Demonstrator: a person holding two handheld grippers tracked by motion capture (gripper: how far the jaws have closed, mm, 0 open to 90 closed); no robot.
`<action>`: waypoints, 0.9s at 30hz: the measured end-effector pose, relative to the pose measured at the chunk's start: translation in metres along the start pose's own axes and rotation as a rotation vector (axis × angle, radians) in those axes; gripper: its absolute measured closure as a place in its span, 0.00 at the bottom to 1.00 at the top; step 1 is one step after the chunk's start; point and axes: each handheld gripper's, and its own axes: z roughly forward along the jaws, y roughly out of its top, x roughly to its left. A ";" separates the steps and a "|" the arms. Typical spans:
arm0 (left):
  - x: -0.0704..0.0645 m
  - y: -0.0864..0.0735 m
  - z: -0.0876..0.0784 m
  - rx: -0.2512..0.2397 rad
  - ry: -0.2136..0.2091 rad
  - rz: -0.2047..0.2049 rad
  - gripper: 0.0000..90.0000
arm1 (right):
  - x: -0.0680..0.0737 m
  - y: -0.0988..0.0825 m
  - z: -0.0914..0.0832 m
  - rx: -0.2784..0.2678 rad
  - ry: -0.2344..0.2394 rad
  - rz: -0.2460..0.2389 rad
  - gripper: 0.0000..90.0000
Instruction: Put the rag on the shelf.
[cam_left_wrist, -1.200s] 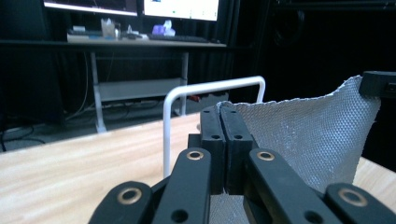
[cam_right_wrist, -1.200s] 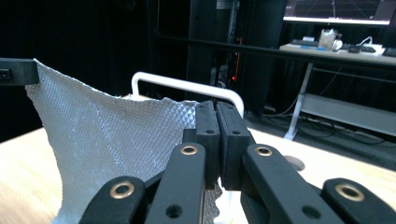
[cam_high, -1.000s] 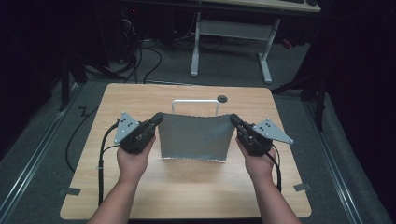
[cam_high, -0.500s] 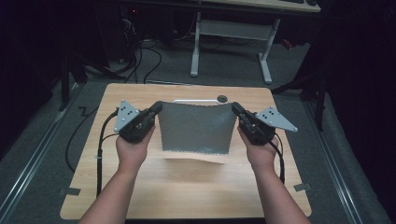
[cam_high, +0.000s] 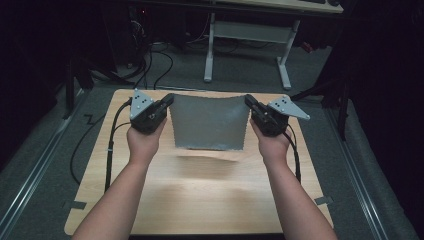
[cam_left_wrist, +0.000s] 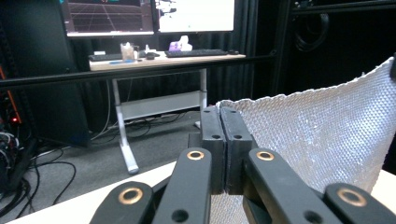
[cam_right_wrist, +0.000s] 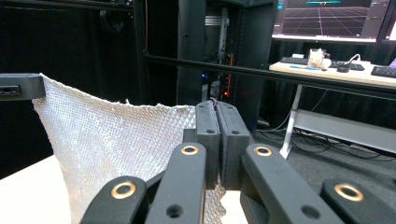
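Wooden table (cam_high: 200, 195): I see grey cloth (cam_high: 210, 122) hanging between left gripper (cam_high: 167, 101) and right gripper (cam_high: 248, 102), each clamped on an upper corner.

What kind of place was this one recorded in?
Probably a lab or office workroom: monitors and a keyboard sit on a desk behind the wooden table, dark equipment racks stand nearby, and cables trail over grey carpet.
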 end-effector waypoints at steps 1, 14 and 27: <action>0.002 0.000 0.003 0.007 0.005 -0.001 1.00 | -0.001 0.000 0.003 -0.002 0.000 0.001 0.99; 0.014 0.007 0.037 0.031 0.046 0.038 1.00 | -0.020 0.007 0.039 0.030 -0.032 0.008 0.99; 0.029 0.012 0.074 0.112 0.085 0.077 1.00 | -0.038 0.004 0.073 0.097 -0.052 -0.001 0.99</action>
